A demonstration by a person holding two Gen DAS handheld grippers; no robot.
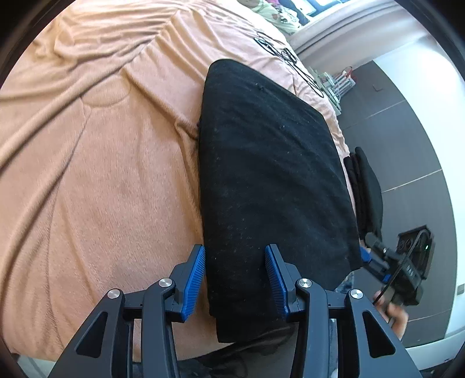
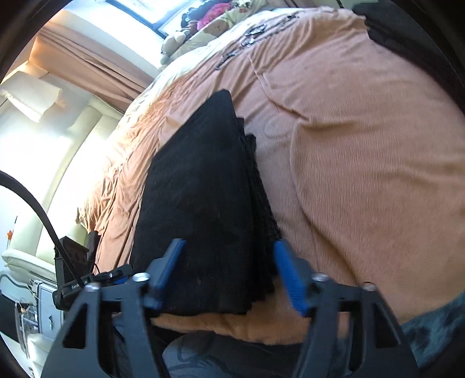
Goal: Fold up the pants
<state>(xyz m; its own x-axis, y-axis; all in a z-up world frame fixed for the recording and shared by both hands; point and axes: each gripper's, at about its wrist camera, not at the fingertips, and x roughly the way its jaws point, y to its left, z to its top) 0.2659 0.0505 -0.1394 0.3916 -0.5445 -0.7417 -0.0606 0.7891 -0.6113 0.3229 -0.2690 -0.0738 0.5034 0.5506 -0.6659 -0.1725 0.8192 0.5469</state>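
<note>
Pants [image 1: 273, 174] lie folded in a black stack on the peach blanket [image 1: 101, 174], near the bed's edge. Left gripper [image 1: 235, 274] stands open, its blue pads straddling the stack's near corner — not pinching. Right gripper [image 2: 229, 273] is open too, jaws spread across the stack's near end.

The folded black pants [image 2: 203, 209] hide their lower layers; the window-side clutter [image 2: 215, 14] blurs

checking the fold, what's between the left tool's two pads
The near end of the folded black pants on the peach bedcover, seen in the left wrist view; the pads aren't pressing it.
</note>
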